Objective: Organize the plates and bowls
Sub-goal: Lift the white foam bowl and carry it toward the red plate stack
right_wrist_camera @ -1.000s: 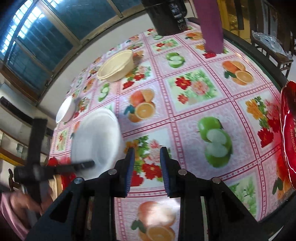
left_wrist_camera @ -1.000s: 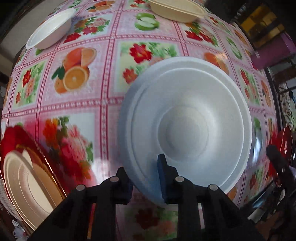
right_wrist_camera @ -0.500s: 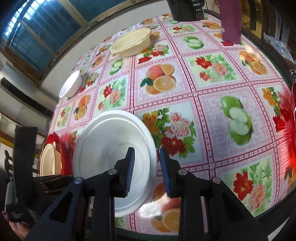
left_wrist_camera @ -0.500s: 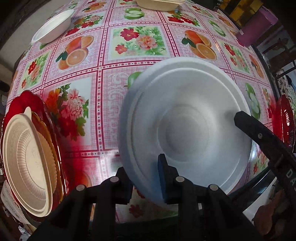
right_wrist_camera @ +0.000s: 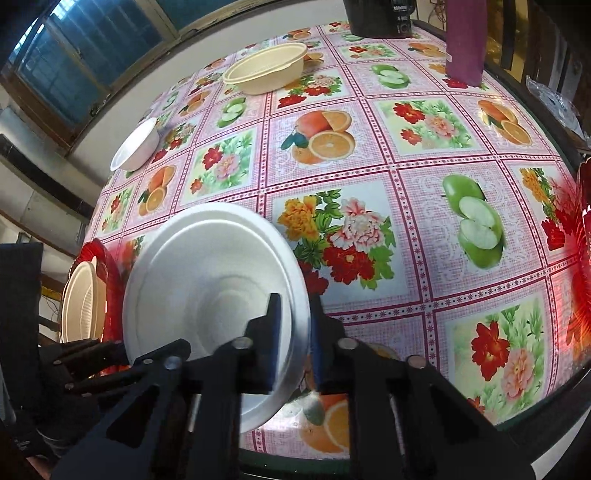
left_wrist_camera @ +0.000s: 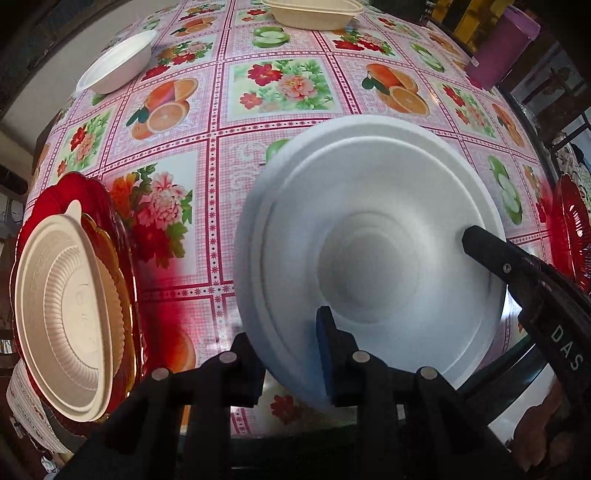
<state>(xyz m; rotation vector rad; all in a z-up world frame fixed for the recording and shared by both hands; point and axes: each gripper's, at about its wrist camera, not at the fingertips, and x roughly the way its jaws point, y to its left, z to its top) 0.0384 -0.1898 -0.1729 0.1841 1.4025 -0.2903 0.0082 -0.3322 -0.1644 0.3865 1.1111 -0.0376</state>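
Observation:
A white foam plate [left_wrist_camera: 369, 240] hangs tilted over the near part of the flowered table [left_wrist_camera: 280, 85]. My left gripper [left_wrist_camera: 288, 354] is shut on its near rim. My right gripper [right_wrist_camera: 295, 332] has its jaws closing on the opposite rim, and the pads press the edge of the white foam plate [right_wrist_camera: 207, 273]. One right finger [left_wrist_camera: 491, 251] lies over the plate in the left wrist view. A beige ribbed plate [left_wrist_camera: 62, 295] rests on a red plate [left_wrist_camera: 92, 195] at the table's left edge.
At the far left sits a white bowl [right_wrist_camera: 136, 147], and a beige bowl [right_wrist_camera: 266, 70] sits at the back. A purple tumbler [right_wrist_camera: 465, 40] and a black appliance [right_wrist_camera: 380, 18] stand far right. Another red plate [left_wrist_camera: 569, 229] lies at the right edge.
The left gripper has carried the white plate toward the near table edge. The right gripper came up to the plate's other rim and shut on it.

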